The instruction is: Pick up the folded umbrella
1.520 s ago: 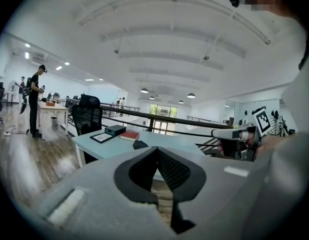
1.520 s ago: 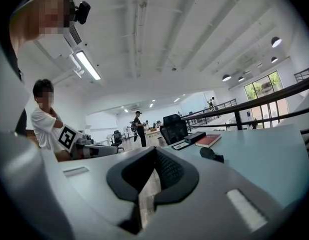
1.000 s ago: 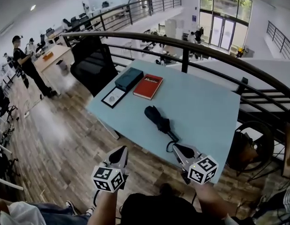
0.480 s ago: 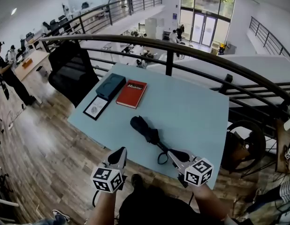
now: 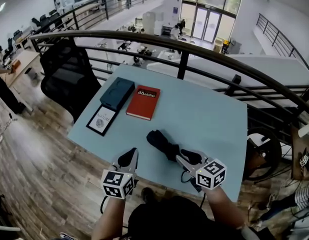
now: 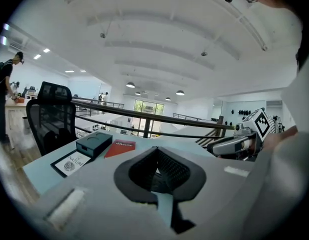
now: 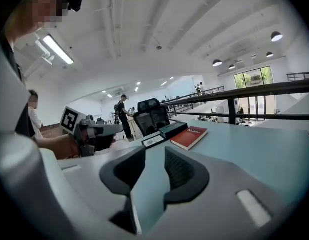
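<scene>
The folded black umbrella lies slantwise on the light blue table, near its front edge. My right gripper hovers over the umbrella's handle end and hides it. Its jaws are opening, and in the right gripper view only table surface shows in the gap of the right gripper. My left gripper sits at the table's front edge, left of the umbrella and apart from it. The left gripper is shut with nothing held. Neither gripper view shows the umbrella.
A red book, a dark teal box and a black-framed card lie at the table's far left. A black office chair stands left of the table. A dark railing runs behind it.
Both grippers have moved forward over the table's front edge. The right one now covers the umbrella's handle end, and its jaws have parted.
</scene>
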Available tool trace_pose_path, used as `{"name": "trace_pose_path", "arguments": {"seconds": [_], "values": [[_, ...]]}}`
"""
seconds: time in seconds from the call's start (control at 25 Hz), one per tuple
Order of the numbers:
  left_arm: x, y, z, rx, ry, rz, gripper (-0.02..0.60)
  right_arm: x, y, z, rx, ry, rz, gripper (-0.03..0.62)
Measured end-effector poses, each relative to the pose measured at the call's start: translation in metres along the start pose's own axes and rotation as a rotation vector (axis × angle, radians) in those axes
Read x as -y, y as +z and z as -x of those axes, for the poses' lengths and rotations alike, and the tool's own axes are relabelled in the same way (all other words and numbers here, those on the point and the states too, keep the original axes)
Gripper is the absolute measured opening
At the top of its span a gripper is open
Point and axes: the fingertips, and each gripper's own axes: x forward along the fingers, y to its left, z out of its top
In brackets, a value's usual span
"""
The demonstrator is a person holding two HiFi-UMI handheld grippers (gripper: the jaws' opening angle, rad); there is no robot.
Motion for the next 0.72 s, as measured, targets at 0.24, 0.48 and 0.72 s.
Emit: {"name": "trace_pose_path", "arguments": {"seconds": [0.24,0.48,0.72], "values": [[-0.024,-0.005,-0.028,-0.02,-0.042,0.019,0.002,0.015,-0.016,-0.04,-0.12,-0.007,0.019,0.221],[-0.035,-0.021,-0.055,-0.064,-0.038,0.052,0.002,0.035,-0.039,-0.065,-0.232,0.007,0.011,0.299],[-0.04,-0.038,-0.081,-0.111,-0.029,0.07,0.002,0.063,-0.083,-0.106,-0.417,0.063,0.012,0.401]]}}
